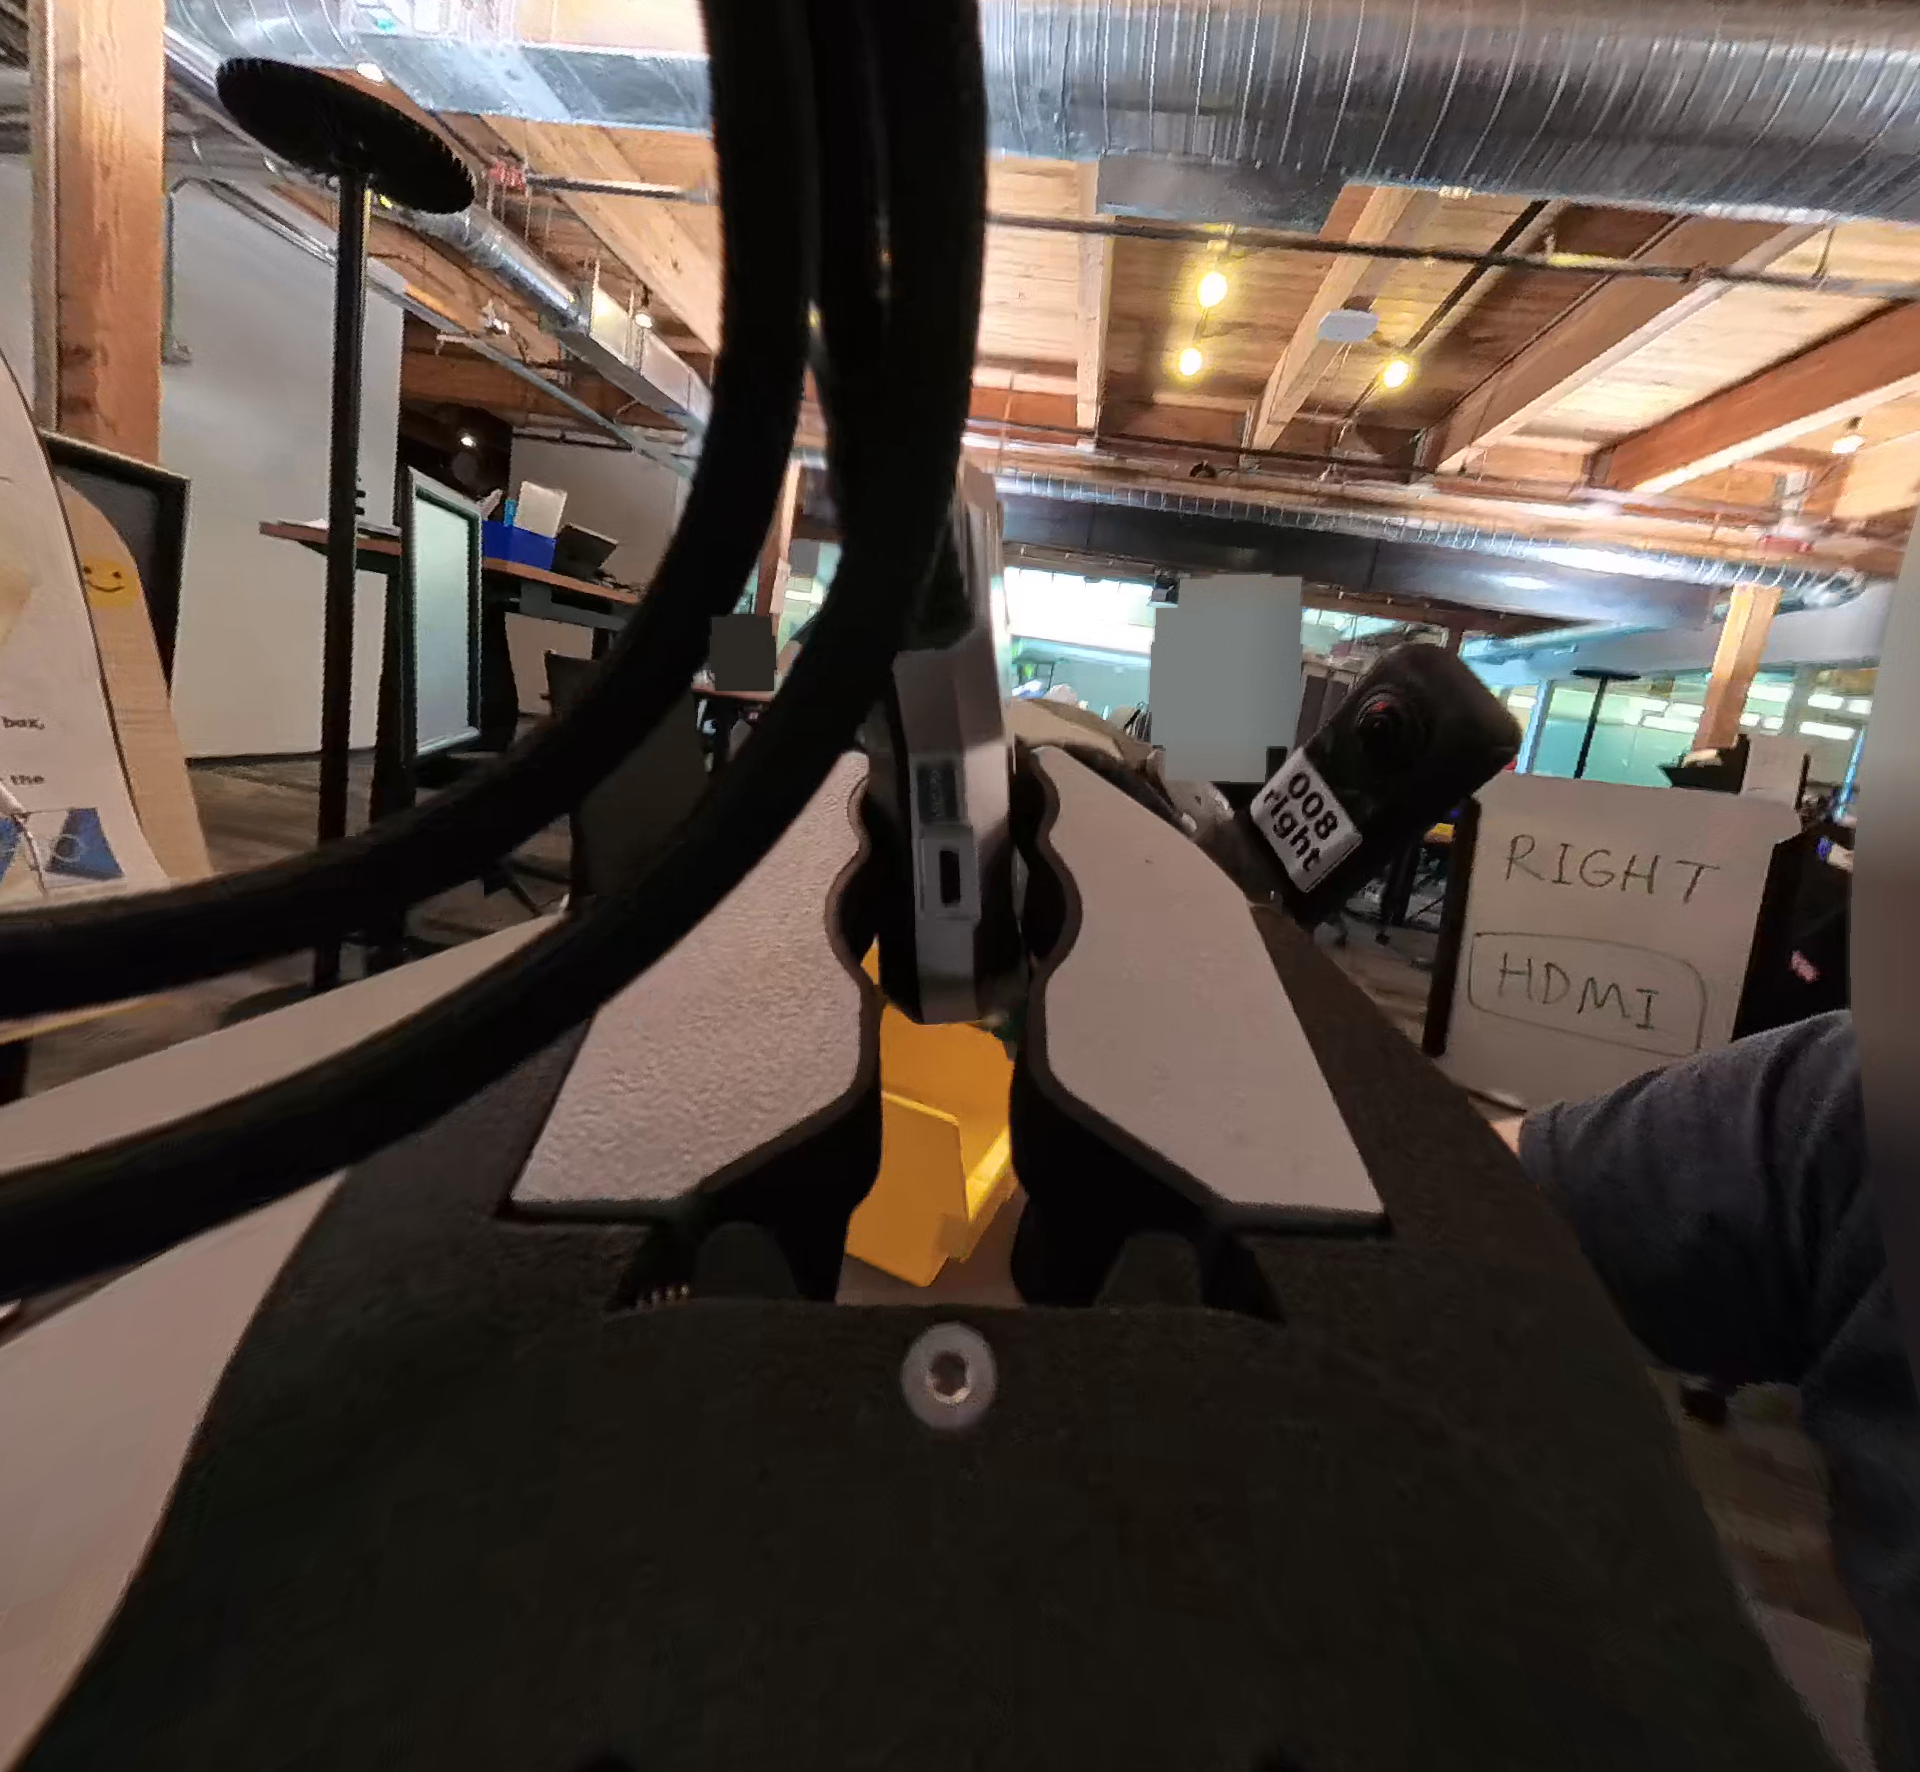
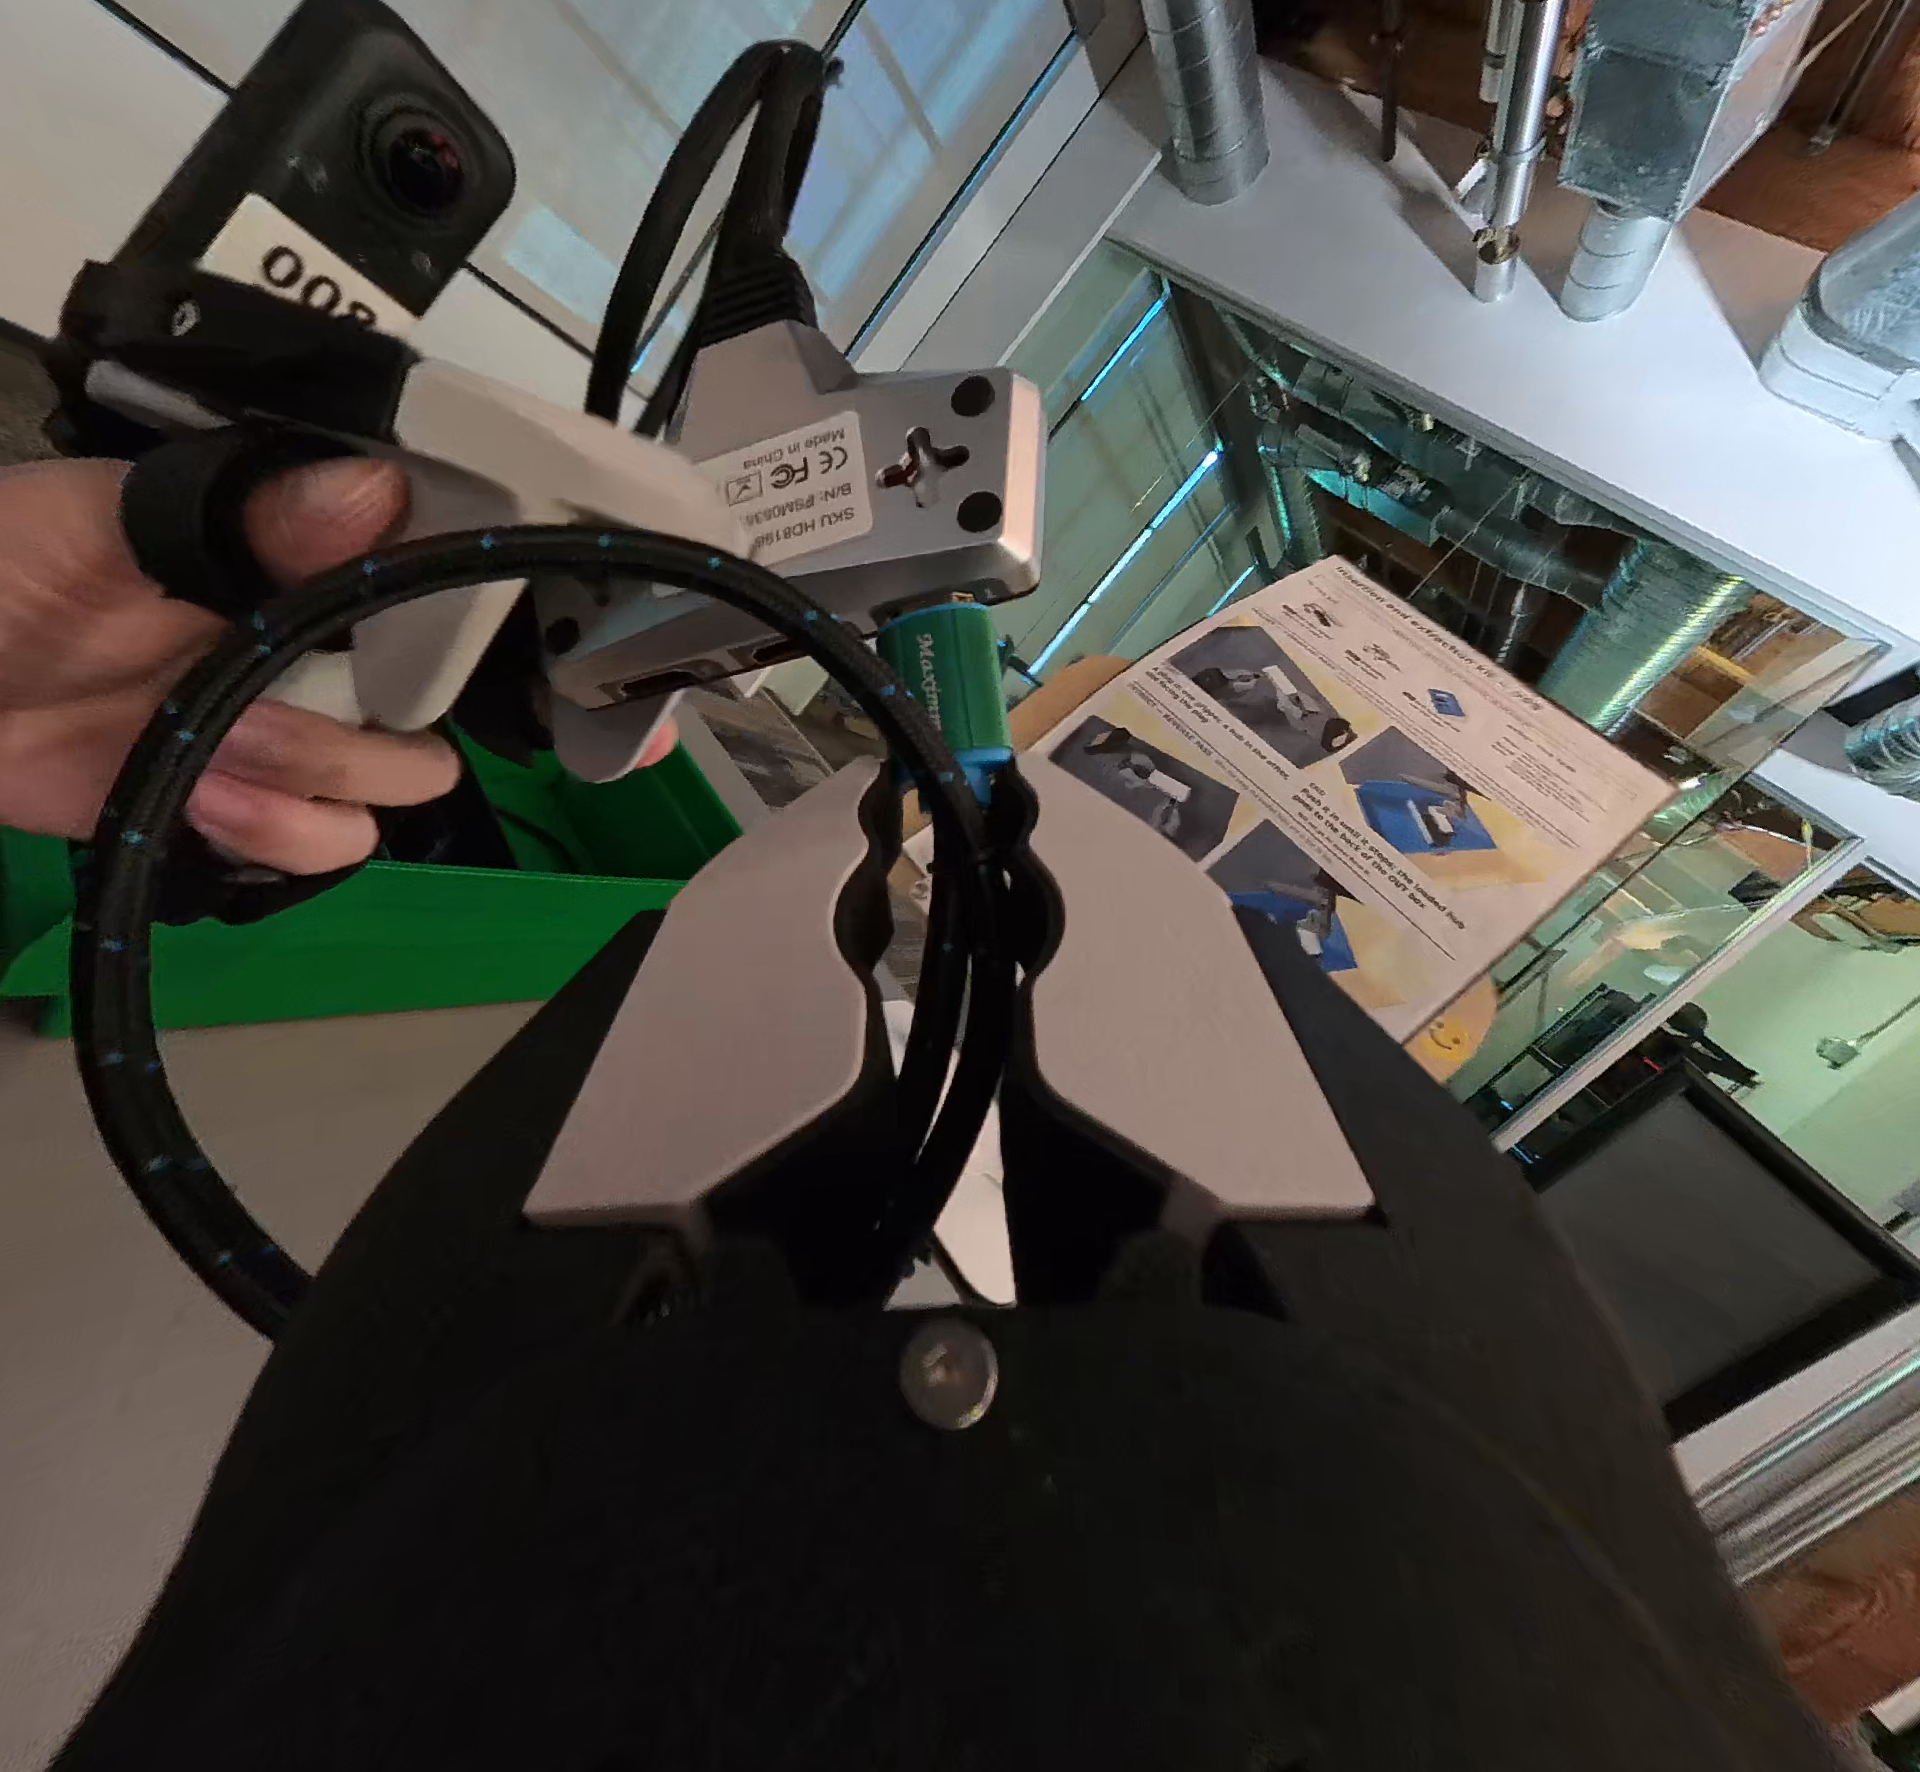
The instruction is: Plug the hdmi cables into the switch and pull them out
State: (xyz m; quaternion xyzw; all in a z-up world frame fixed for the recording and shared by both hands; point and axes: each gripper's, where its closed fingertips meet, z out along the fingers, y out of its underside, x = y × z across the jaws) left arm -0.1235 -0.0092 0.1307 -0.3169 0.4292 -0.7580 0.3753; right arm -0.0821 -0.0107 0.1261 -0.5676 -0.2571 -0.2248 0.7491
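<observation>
My left gripper [image 1: 951, 839] is shut on the silver HDMI switch [image 1: 951, 818] and holds it edge-on in the air. From the right wrist view the switch [image 2: 894, 486] shows its labelled underside between the left gripper's white fingers [image 2: 540, 465]. A black cable [image 2: 769, 288] is plugged into its far side and loops overhead [image 1: 831, 268]. My right gripper [image 2: 951, 818] is shut on the rear of a teal HDMI plug [image 2: 940, 683] on a black braided cable [image 2: 135, 891]. The plug's tip meets the switch's near edge, with a little gold metal showing.
A green bin [image 2: 416, 922] stands on the grey table [image 2: 104, 1255] under the left hand [image 2: 156, 631]. A yellow bin [image 1: 935, 1151] lies below the switch. An instruction sheet [image 2: 1351, 787] and a handwritten sign [image 1: 1600, 933] stand nearby. A sleeve [image 1: 1714, 1203] is at the right. Spacing between my two grippers at the tips: around 5 centimeters.
</observation>
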